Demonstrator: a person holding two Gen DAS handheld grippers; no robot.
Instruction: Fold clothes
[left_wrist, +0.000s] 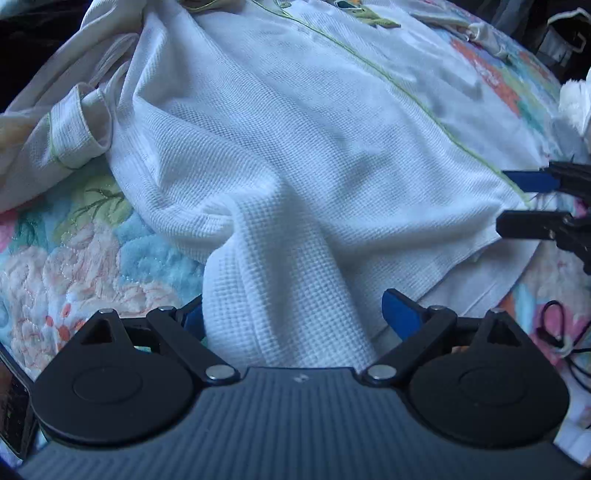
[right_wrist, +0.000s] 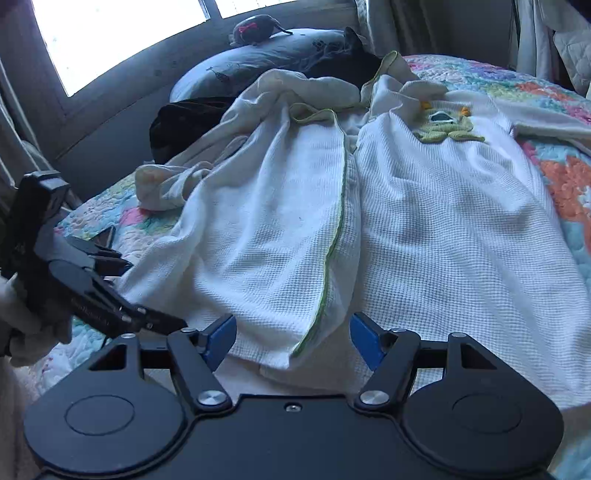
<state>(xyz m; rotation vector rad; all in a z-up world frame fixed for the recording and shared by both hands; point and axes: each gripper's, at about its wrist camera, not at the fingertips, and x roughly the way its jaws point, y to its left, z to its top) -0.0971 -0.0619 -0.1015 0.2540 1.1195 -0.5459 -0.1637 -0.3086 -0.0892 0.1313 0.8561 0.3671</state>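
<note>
A bed with a floral quilt (right_wrist: 561, 177) fills the room under a bright window (right_wrist: 122, 33), a dark pillow (right_wrist: 266, 51) at its head. Spread over the quilt lies a white waffle-weave robe (right_wrist: 443, 229), front up, with a green-stitched edge (right_wrist: 332, 251) running down its middle and a green frog patch (right_wrist: 447, 129) on the chest. One cuffed sleeve (left_wrist: 74, 129) is bunched at the side.

At the robe's hem the left tongs (left_wrist: 291, 314) stand fully apart, a raised fold of the white cloth between the blue pads (left_wrist: 400, 314) without being pinched. The right tongs (right_wrist: 291, 339) are about half open over the hem near the green edge, gripping nothing. A thin black cord (left_wrist: 561, 332) lies on the quilt beside them.
</note>
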